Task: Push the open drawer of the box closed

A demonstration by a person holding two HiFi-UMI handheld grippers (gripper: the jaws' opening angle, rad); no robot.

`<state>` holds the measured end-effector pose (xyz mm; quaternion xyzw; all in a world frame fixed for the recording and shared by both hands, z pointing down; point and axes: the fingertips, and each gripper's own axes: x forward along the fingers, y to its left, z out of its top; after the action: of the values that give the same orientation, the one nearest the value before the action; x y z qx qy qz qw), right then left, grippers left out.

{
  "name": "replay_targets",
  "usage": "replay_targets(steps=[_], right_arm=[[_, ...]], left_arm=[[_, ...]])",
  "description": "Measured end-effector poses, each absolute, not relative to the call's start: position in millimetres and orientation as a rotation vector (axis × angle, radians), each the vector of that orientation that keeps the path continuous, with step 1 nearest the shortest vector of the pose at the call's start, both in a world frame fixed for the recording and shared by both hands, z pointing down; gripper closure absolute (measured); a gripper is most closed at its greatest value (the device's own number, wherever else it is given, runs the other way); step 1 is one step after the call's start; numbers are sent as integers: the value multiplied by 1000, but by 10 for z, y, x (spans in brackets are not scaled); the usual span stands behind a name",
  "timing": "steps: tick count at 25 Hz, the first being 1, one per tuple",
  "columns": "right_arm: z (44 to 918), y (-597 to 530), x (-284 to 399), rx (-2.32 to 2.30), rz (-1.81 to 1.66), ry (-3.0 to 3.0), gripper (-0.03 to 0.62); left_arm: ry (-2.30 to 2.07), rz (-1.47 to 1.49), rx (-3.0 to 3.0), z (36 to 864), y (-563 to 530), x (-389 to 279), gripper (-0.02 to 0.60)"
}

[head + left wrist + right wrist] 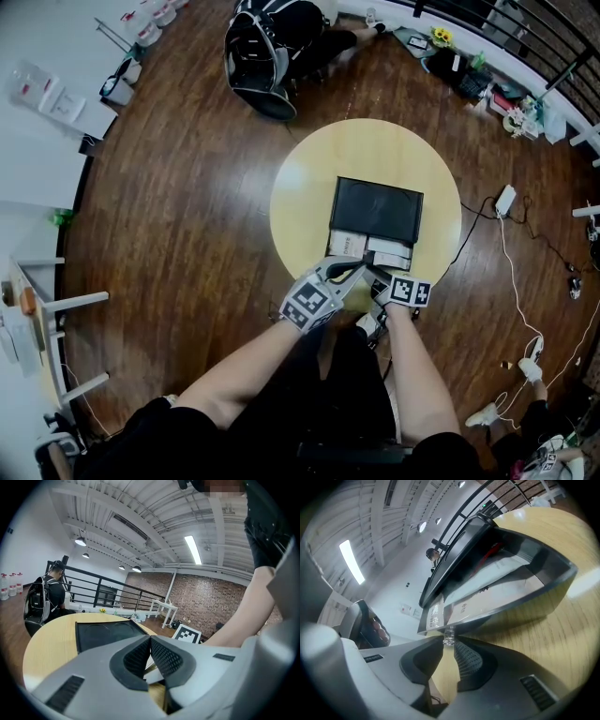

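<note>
The black box is sitting near the middle of the round yellow table, and its drawer is standing open on the side facing the person, showing white paper packs inside. Both tools are meeting at the drawer's front edge, close beside each other, with the person's bare forearms reaching in from below.

The left tool is staying out of the grip: its jaws are pressing tip to tip, clenched on nothing, and it is hovering just in front of the box, above the table.

The right tool is pointing at the drawer's front panel from low over the table. A small clear knob is sticking out of that panel and is sitting right between the tips of the jaws, which are standing only a little apart. They seem to be pinching the knob, though the contact is hard to judge at the very tips.

Beyond the table, a person with a backpack is crouching on the wooden floor.
</note>
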<state>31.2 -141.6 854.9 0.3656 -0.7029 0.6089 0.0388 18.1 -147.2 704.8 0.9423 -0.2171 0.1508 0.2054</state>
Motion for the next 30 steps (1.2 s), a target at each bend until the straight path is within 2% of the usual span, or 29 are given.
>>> replay_targets(steps=[30], right_arm=[[8545,-2381,505,1205,1917,-2200,526]], left_arm=[[-588,446,2580,7249,-2222,276,552]])
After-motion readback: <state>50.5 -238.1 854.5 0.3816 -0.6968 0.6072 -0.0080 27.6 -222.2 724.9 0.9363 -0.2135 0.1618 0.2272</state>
